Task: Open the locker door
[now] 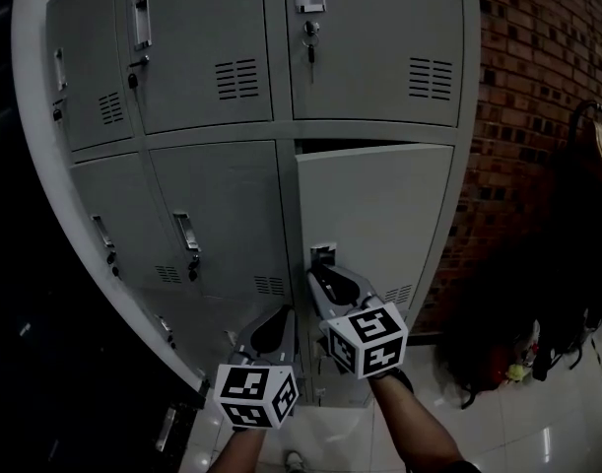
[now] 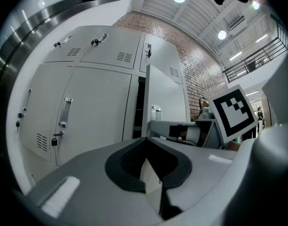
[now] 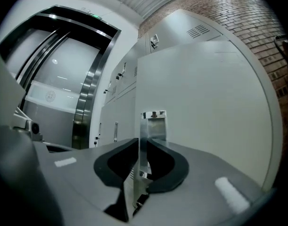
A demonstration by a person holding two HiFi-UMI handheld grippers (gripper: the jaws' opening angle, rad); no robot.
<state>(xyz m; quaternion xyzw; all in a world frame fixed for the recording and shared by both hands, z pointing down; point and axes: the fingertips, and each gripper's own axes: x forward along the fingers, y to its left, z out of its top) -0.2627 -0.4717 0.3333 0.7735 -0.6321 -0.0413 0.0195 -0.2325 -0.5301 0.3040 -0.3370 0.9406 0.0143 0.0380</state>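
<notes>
Handle (image 3: pixel 153 125) pinched by the right gripper (image 3: pixel 143 163)
The thin metal handle was clamped between the right jaws. It was fixed on the lower right locker door (image 1: pixel 379 215), which was seen slightly ajar. The left gripper (image 2: pixel 146 138) was held low, just beside the right one, before the neighbouring door (image 1: pixel 222 215), jaws pressed together, nothing between them.

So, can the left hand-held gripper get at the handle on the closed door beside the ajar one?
Probably yes. The left hand-held gripper hangs empty, jaws together, below that handle with nothing between them. The right hand-held gripper is clamped on the ajar door's handle, off to one side.
</notes>
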